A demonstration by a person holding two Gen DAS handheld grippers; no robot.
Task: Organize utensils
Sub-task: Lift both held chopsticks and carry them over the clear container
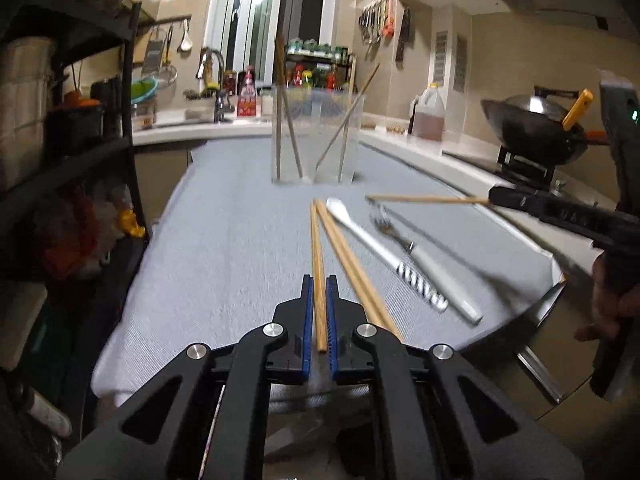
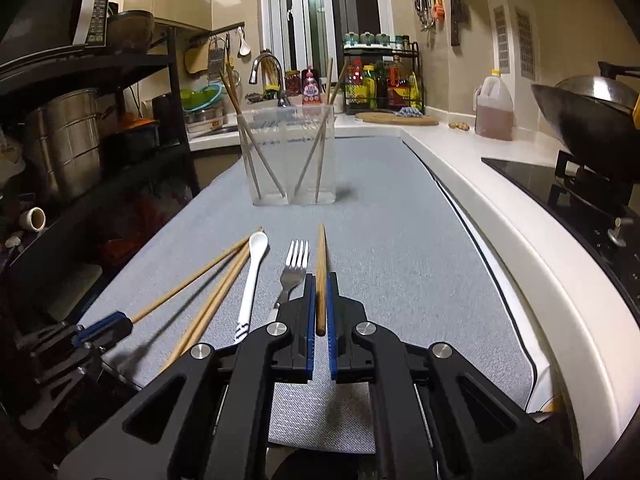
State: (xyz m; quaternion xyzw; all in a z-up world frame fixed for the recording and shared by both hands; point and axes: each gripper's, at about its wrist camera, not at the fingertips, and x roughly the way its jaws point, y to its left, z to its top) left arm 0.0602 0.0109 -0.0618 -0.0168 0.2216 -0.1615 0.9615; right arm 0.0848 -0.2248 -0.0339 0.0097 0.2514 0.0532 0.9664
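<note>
Chopsticks (image 1: 318, 264) (image 2: 321, 276) are clamped singly in both claws (image 1: 319, 280) (image 2: 320, 280) over a grey mat (image 2: 400, 240); ahead, a clear holder (image 2: 286, 156) is backed by kitchen counter (image 2: 460, 136).

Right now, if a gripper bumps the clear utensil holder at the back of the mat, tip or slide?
Probably tips before it slides: the clear holder is tall on a narrow base, and the grey mat looks textured enough to grip it. It likely weighs little, being thin, see-through and holding only a few chopsticks, which lean outward and could lever it.
</note>
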